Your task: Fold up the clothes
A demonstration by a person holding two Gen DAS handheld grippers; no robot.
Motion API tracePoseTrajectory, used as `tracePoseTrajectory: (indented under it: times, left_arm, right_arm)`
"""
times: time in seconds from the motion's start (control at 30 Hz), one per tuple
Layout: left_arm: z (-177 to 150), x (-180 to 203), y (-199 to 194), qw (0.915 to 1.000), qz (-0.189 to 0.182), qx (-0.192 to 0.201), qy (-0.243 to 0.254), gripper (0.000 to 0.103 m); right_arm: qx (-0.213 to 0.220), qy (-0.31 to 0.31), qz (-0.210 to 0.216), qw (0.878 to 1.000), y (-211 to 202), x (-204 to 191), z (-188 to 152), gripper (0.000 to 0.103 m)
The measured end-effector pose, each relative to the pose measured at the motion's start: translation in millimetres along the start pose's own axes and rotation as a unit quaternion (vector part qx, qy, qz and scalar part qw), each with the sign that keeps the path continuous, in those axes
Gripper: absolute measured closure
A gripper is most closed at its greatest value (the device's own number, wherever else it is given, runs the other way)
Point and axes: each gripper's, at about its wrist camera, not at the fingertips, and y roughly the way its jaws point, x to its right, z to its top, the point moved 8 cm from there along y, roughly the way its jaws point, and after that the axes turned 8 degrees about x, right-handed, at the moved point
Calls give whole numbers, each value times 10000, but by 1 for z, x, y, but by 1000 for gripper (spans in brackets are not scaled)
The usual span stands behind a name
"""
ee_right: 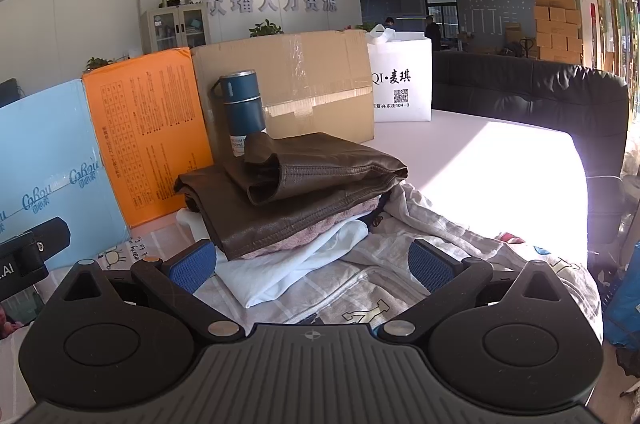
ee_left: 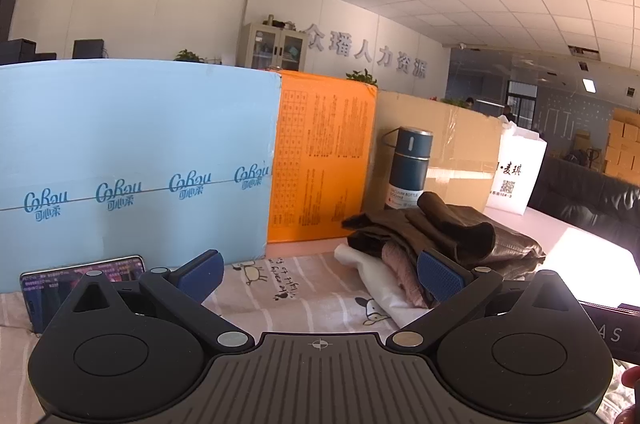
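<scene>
Both tools hover with nothing between their pads: the left gripper and the right gripper each have their blue fingers spread wide, which fits a moment between grasps rather than a fold in hand. The clothes wait in a pile toward the back of the table, just in front of the cartons; a brown leather-look garment lies on top, over a pink layer and a white garment whose edge spills forward. Stacking them there likely keeps the near part of the patterned sheet free as a folding area. A blue vacuum bottle stands behind the pile against the cardboard box, out of the working area. A phone leans at the blue carton on the left, probably propped so its screen can be read.
</scene>
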Motion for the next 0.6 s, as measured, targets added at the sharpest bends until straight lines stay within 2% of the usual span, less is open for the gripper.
tracePoseTrajectory:
  times: [0.6]
  left_arm:
    - [0,-2,0,10000,25,-6,-37,0]
  right_arm:
    - [-21,-37,-18,10000,0,0,0,0]
